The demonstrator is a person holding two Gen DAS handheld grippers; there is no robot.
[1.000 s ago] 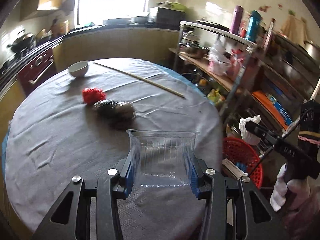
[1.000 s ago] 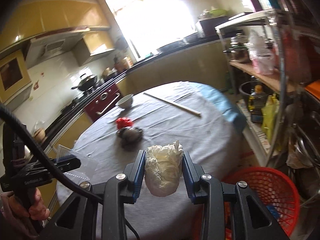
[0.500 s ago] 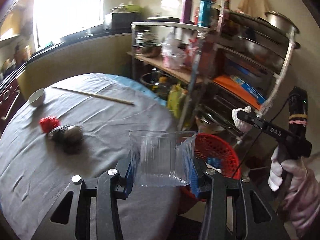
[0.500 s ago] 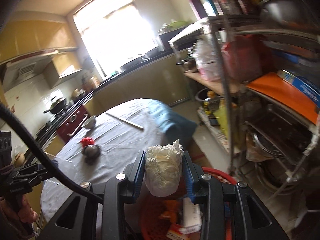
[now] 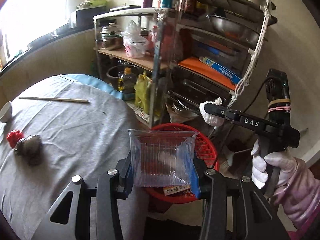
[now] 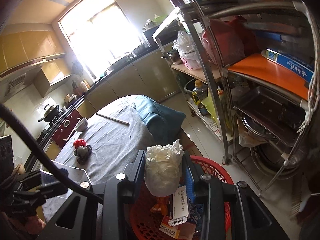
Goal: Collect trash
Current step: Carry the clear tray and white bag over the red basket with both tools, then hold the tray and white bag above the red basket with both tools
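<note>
At the left edge of the left wrist view the white bowl (image 5: 5,112) is cut off, only its right part showing. The red basket (image 5: 206,150) in the lower centre is mostly hidden behind the clear plastic cup (image 5: 162,158), its contents a blur through the ribbed wall. In the right wrist view the window (image 6: 96,32) at upper left is blown out to white. The crumpled tissue (image 6: 163,173) covers part of the basket's inside (image 6: 212,170). The print on the white packet (image 6: 179,206) at lower centre is too small to read.
</note>
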